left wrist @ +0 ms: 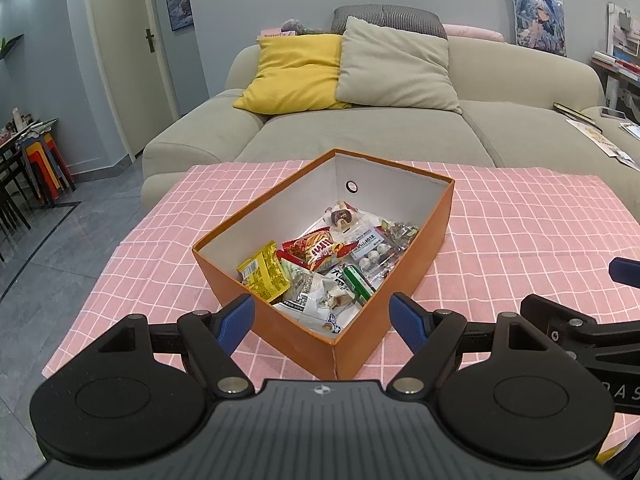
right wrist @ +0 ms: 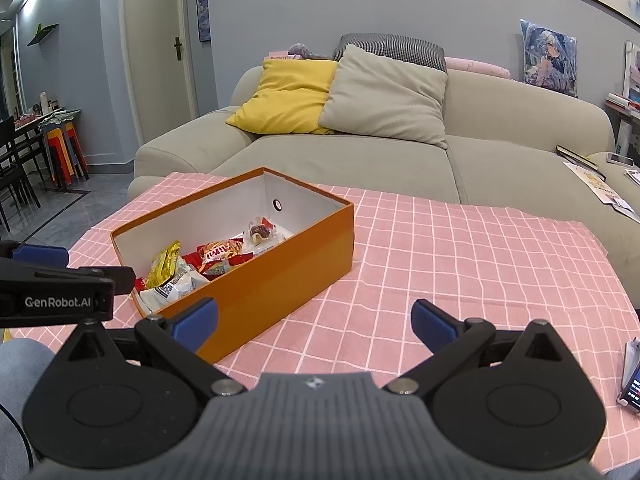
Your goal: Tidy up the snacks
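Both grippers, left gripper (left wrist: 322,322) and right gripper (right wrist: 314,324), hover with jaws spread, empty; snack packets (left wrist: 320,264) lie inside the orange box (left wrist: 416,256) at twelve o'clock on the worktop (left wrist: 520,220).

"GenRobot.AI" on left tool (right wrist: 60,280) side; snack pack prints not legible.
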